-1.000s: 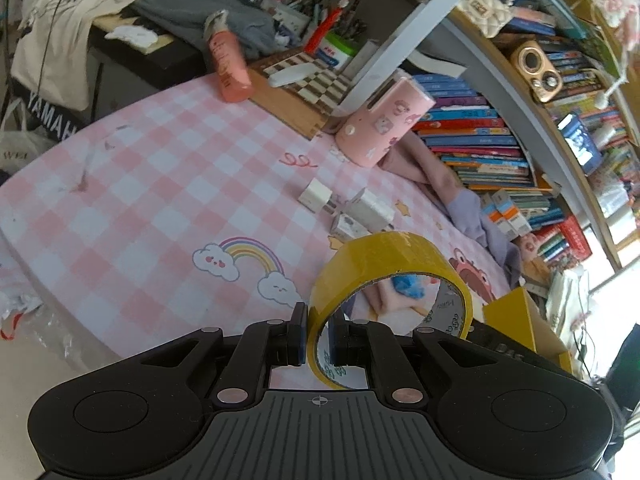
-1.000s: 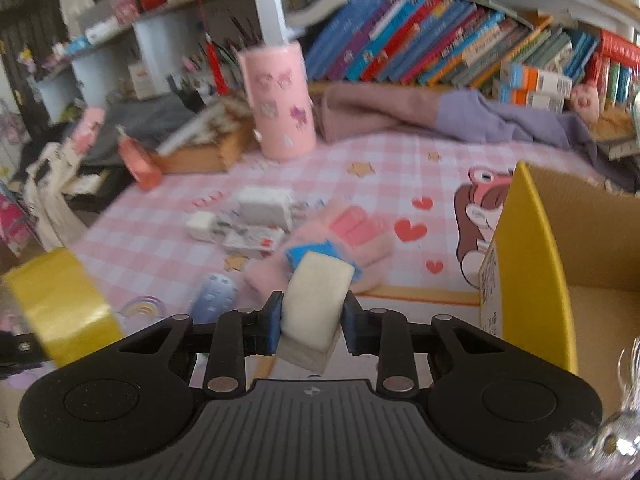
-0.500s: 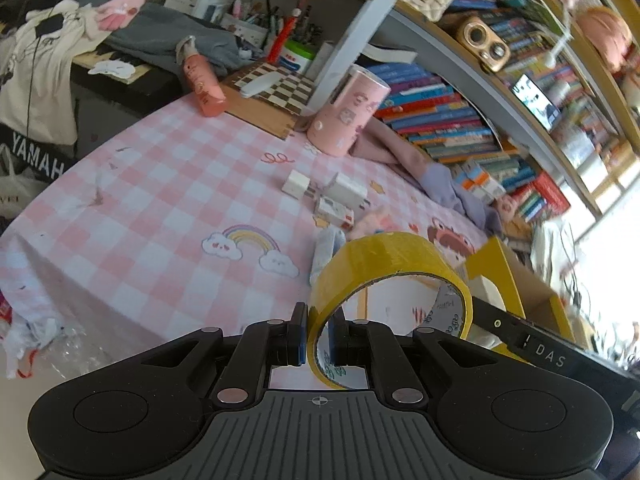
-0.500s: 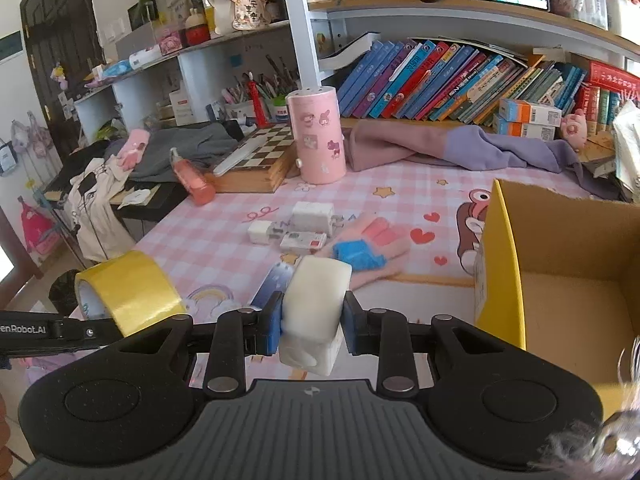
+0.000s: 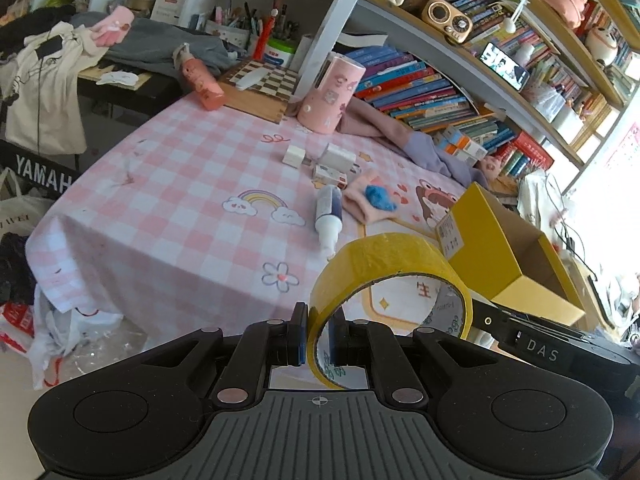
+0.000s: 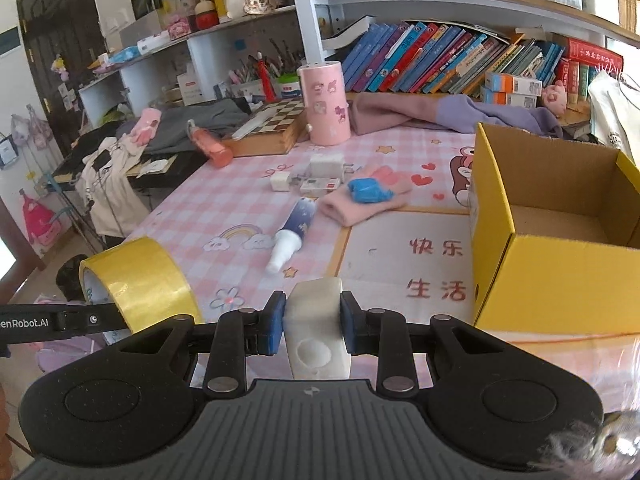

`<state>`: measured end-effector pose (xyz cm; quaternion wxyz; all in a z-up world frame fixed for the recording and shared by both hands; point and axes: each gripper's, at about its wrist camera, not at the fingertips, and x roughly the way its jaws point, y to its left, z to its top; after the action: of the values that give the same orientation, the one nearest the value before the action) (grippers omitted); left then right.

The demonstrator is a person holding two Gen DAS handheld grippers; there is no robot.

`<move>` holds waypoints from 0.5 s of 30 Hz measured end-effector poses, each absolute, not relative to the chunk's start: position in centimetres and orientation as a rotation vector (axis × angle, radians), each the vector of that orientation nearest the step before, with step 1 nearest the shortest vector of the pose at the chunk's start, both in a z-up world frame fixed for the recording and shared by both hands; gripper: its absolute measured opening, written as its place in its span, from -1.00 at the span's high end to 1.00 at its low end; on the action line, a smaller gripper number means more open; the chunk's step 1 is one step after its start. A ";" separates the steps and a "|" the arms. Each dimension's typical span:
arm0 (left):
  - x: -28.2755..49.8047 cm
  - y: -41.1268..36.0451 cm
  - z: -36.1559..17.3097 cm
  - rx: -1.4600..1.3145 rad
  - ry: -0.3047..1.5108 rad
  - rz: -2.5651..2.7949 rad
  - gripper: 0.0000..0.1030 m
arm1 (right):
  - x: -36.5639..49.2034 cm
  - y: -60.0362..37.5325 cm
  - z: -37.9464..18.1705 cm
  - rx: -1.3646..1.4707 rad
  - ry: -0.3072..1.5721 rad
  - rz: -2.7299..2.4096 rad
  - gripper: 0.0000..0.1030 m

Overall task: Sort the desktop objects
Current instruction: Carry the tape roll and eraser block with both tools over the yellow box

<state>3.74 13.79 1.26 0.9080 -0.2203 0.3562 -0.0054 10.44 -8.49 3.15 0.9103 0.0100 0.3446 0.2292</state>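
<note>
A: Left gripper [image 5: 318, 340] pinches the yellow tape roll [image 5: 390, 276] by its wall; right gripper [image 6: 312, 326] clamps a white block [image 6: 314, 328], both above the table's near edge.

B: Carry them over the yellow box [image 6: 556, 240], then let go low.

crowded bookshelves [image 6: 460, 64], dark door [image 6: 52, 40], perhaps a bright window [image 5: 616, 128]

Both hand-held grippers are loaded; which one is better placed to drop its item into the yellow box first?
Right, probably. The right hand-held gripper holds the white block close beside the open yellow box. The left hand-held gripper, clamping the yellow tape roll, sits farther away on the other side.
</note>
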 end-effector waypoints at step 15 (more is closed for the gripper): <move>1.3 11.9 1.4 -0.414 0.742 -0.107 0.83 | 5.6 -10.4 2.8 0.050 0.725 0.390 0.49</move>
<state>1.31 11.86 1.38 0.9097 -0.2009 0.3598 -0.0516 5.64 -10.44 2.82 0.9162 0.0243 0.3523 0.1893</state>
